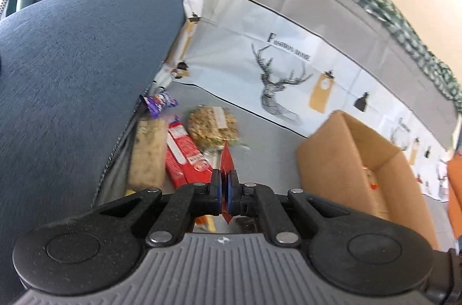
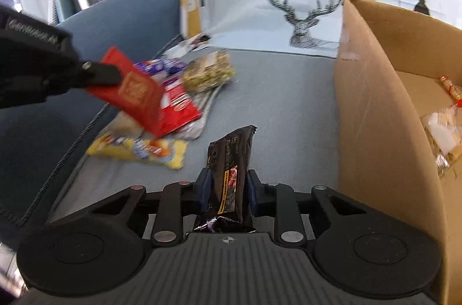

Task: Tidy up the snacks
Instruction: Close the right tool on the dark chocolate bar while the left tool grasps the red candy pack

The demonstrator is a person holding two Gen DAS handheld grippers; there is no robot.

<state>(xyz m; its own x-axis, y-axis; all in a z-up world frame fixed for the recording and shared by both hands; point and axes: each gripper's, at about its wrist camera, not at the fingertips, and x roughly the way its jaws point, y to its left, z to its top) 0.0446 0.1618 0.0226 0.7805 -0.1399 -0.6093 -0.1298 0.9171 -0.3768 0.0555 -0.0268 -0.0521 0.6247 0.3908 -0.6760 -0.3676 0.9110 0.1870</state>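
Observation:
My left gripper (image 1: 224, 183) is shut on a thin red snack packet (image 1: 226, 160), seen edge-on; in the right wrist view that red packet (image 2: 135, 94) hangs from it above the snack pile. My right gripper (image 2: 228, 183) is shut on a black snack bar (image 2: 231, 160), held above the grey surface beside the cardboard box (image 2: 375, 103). The pile holds a round seed cake (image 1: 212, 126), a red box (image 1: 184, 152), a pale bar (image 1: 147, 155), a purple wrapper (image 1: 160, 101) and a yellow packet (image 2: 138, 150).
The cardboard box (image 1: 355, 160) stands at the right and holds a few wrapped snacks (image 2: 444, 137). A blue cushion (image 1: 72, 74) rises on the left. A deer-print fabric wall (image 1: 288, 80) closes the back. An orange object (image 1: 454, 189) is at the far right.

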